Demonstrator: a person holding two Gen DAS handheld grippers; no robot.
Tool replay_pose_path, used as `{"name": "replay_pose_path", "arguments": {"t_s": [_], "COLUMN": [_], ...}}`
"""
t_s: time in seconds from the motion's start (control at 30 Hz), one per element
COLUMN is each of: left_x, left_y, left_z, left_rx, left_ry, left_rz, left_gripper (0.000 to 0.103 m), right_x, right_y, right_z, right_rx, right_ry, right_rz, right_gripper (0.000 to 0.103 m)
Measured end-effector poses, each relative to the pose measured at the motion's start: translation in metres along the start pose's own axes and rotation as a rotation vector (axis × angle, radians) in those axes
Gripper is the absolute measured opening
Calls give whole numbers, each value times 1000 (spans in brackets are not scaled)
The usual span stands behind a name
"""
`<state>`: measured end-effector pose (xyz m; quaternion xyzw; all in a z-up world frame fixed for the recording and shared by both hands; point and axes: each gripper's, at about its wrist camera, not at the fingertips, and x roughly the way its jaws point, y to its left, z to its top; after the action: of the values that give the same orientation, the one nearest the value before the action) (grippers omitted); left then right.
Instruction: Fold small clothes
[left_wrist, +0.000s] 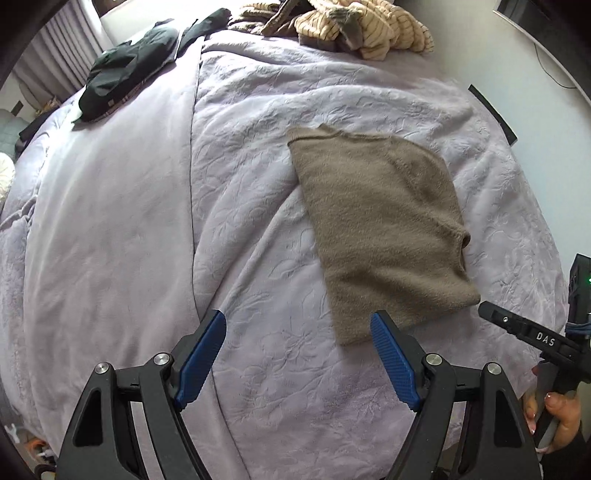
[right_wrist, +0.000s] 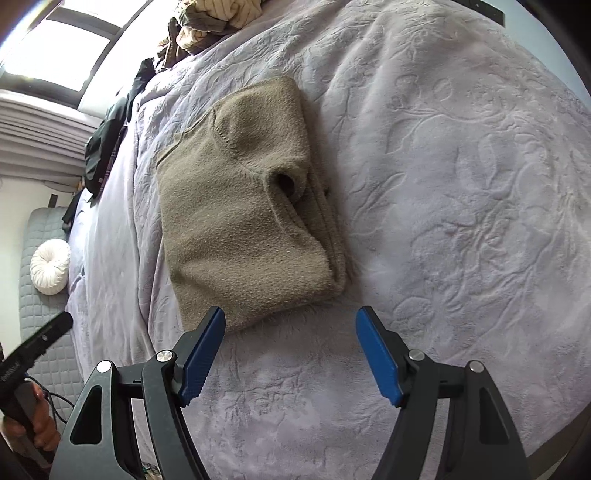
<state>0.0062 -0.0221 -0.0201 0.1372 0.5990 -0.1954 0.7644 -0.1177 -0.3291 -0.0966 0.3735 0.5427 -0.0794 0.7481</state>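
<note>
A folded tan fleece garment (left_wrist: 380, 229) lies flat on the lilac bedspread (left_wrist: 147, 221). It also shows in the right wrist view (right_wrist: 243, 214), with a sleeve opening facing right. My left gripper (left_wrist: 299, 332) is open and empty, hovering just short of the garment's near edge, its right finger over the near corner. My right gripper (right_wrist: 291, 328) is open and empty, just in front of the garment's near edge. The right gripper's body shows at the right edge of the left wrist view (left_wrist: 532, 336).
A pile of striped beige and brown clothes (left_wrist: 351, 26) lies at the far end of the bed. A dark green garment (left_wrist: 125, 74) lies at the far left. A white round cushion (right_wrist: 50, 266) sits on a grey mat (right_wrist: 40, 314) beside the bed.
</note>
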Motion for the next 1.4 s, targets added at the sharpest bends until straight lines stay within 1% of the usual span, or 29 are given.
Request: {"name": "replay_pose_path", "arguments": {"t_s": [0.33,0.57,0.7,0.87,0.97,1.1,1.4], "left_x": [27,40,49,59,68,81,107], "left_y": [7,8,7,3,1,1,0], "left_z": [-11,-17,-17,-12,-7,2,24], "left_rx": [-41,-35,-43,-61,-67,-78,-117], "left_ry": [79,117,139,143,151,154,155], "left_rz": [47,78,83,68,76,86,80], "left_gripper": [81,81,81,81,81,81,81], "right_x": [-13,-5,0,6,9,11,15], "right_y": [3,5,1,-6,-9,-13,-19], "right_z": [9,12,12,14,19,29,58], "right_rx": [-31,-66,-64,-59,-62,-74,-79], "right_ry": [12,36,54,70,78,80,81], "right_rz": [-25,-49,-44,-42,-44,-42,-26], "right_gripper": [77,77,77,77,77,77,77]}}
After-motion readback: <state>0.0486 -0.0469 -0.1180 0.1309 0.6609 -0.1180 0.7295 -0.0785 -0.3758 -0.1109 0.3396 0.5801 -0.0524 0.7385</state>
